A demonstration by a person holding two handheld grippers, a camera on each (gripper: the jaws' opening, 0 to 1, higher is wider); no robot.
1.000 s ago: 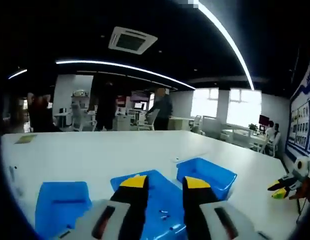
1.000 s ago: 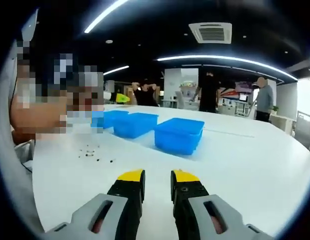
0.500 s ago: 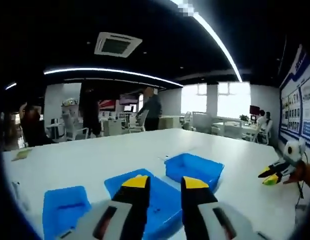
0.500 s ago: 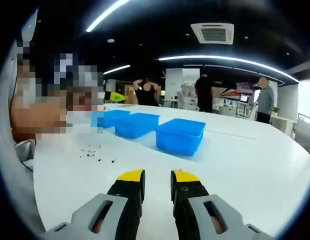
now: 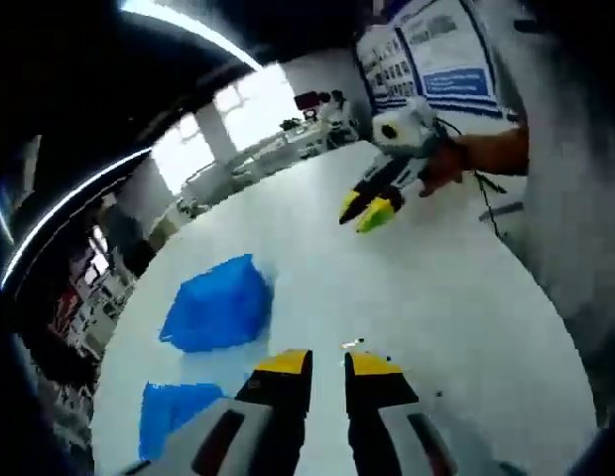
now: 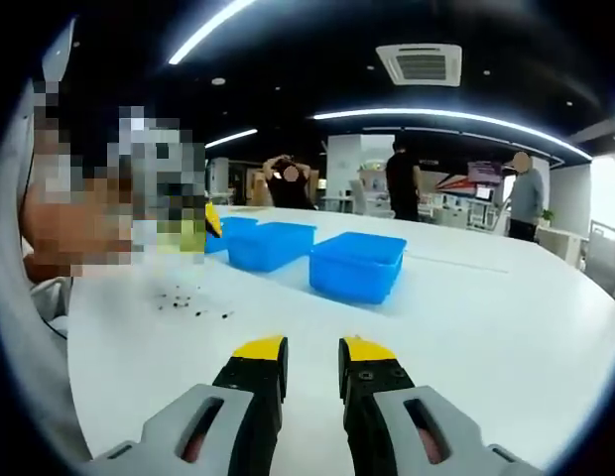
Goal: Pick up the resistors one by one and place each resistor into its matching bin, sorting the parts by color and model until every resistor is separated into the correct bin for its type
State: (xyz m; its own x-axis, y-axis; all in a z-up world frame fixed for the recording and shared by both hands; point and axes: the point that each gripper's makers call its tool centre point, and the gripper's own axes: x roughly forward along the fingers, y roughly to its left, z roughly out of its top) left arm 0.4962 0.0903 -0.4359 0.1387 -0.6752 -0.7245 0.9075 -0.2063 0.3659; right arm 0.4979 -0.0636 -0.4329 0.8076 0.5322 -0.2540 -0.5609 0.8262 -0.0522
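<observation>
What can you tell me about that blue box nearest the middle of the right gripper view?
The blue bin is an open-topped rectangular tub that looks like moulded plastic, with a thicker lip round its rim. It stands upright on the white table, last in a row with a second blue bin beside it, a gap between them. What it holds cannot be seen from this low angle. Nothing touches it but the table, and small dark resistors lie scattered apart from it.

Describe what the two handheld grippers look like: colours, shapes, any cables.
Both match. The left gripper has two black jaws capped with yellow tips, rising from pale grey housings with dark, reddish slots. The right gripper has the same yellow-tipped black jaws and grey slotted housings, with a small screw showing on one jaw. Seen from the left gripper view, the right one has a whitish body and a thin dark cable trailing beside the hand.
</observation>
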